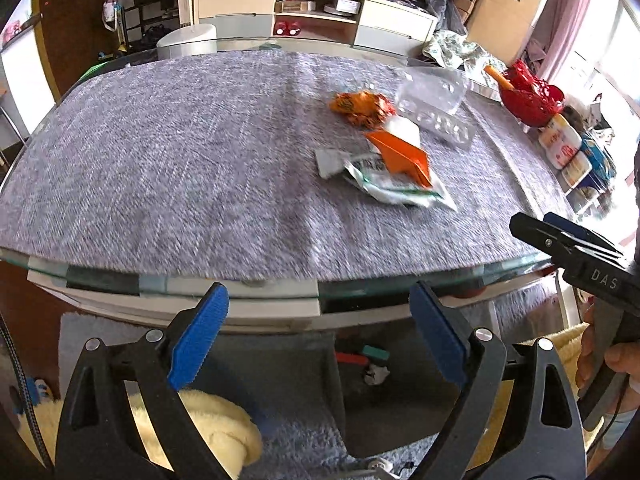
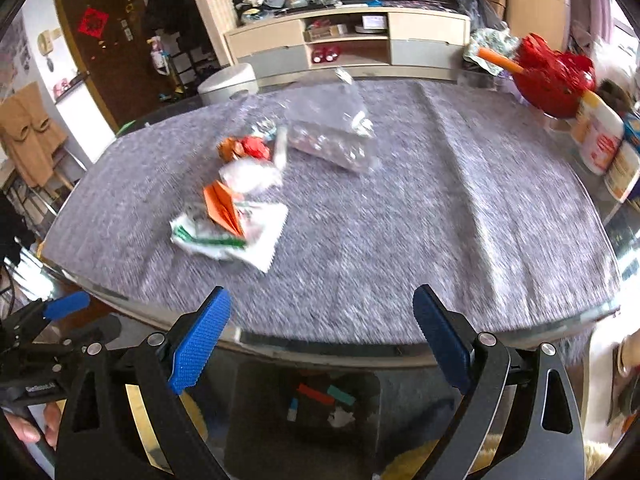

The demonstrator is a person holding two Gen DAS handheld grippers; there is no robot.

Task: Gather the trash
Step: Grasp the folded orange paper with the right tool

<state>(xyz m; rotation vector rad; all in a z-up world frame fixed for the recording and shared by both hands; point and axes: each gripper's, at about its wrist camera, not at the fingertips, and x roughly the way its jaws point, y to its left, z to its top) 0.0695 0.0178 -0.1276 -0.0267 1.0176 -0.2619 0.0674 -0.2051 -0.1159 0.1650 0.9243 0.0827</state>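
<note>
Trash lies in a pile on the grey cloth of the table (image 1: pixel 160 152): an orange folded paper (image 1: pixel 404 156), a white and green wrapper (image 1: pixel 384 186), an orange snack wrapper (image 1: pixel 360 106) and a clear plastic tray (image 1: pixel 436 100). The same pile shows in the right wrist view: orange paper (image 2: pixel 222 208), white and green wrapper (image 2: pixel 228 236), clear tray (image 2: pixel 332 132). My left gripper (image 1: pixel 320 340) is open and empty, below the table's near edge. My right gripper (image 2: pixel 322 340) is open and empty at the near edge; it also shows in the left wrist view (image 1: pixel 560 240).
A dark bin (image 1: pixel 304 392) holding a few scraps stands on the floor under the table edge, also in the right wrist view (image 2: pixel 308 408). A red bowl (image 1: pixel 528 100) and jars (image 1: pixel 560 144) stand at the table's right side. A cabinet (image 1: pixel 312 16) stands behind.
</note>
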